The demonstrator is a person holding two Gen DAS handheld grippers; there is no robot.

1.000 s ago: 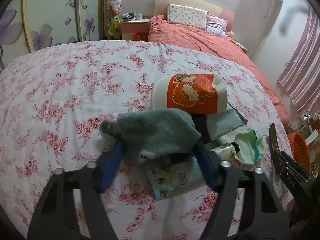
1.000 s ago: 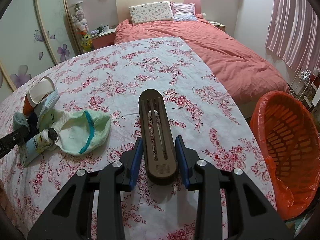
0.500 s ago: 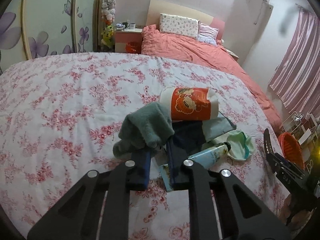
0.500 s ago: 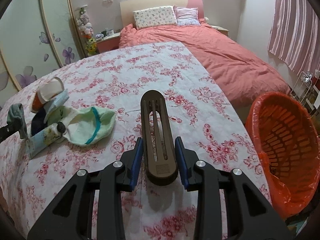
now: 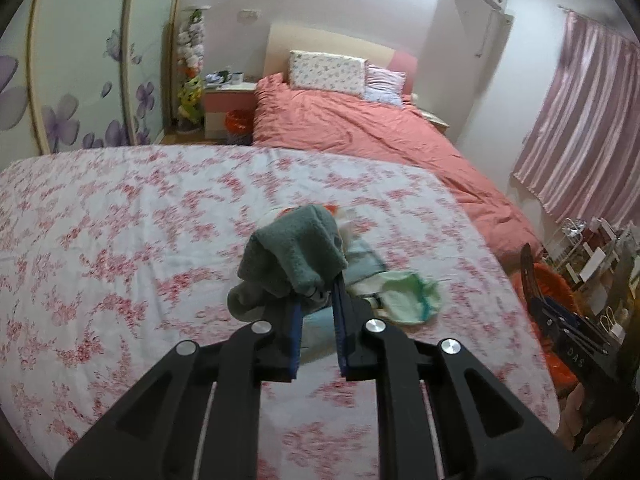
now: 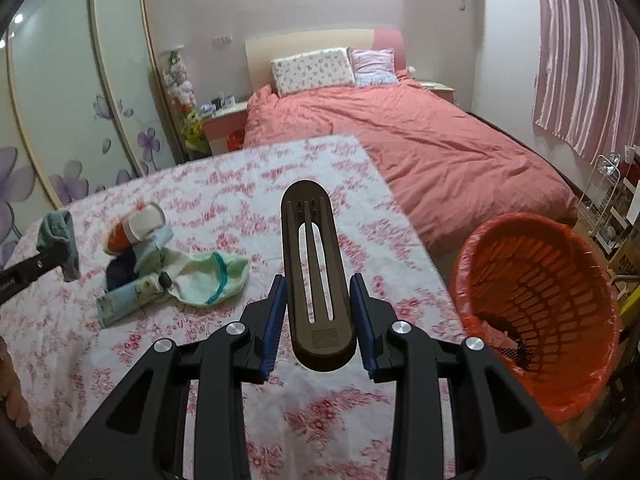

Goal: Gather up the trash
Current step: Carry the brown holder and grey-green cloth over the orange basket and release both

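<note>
My left gripper [image 5: 316, 300] is shut on a grey-green sock [image 5: 294, 252] and holds it above the flowered bedspread [image 5: 120, 240]; the sock also shows in the right wrist view [image 6: 60, 236]. My right gripper [image 6: 320, 296] is shut on a dark brown slotted shoe insert [image 6: 314, 272], raised over the bed near an orange trash basket [image 6: 536, 300]. A pile lies on the bedspread: an orange-and-white cup [image 6: 134, 226], a pale green cloth [image 6: 208, 276], a tube [image 6: 128, 296] and dark fabric [image 6: 120, 272].
A second bed with a salmon cover [image 6: 420, 140] stands behind, with pillows at its head. Sliding wardrobe doors with purple flowers [image 6: 60, 120] run along the left. A pink curtain [image 6: 588, 60] and a wire rack [image 6: 608, 200] are at the right.
My left gripper closed on the sock and lifted it off the pile. My right gripper rose with the insert, and the basket now shows closer.
</note>
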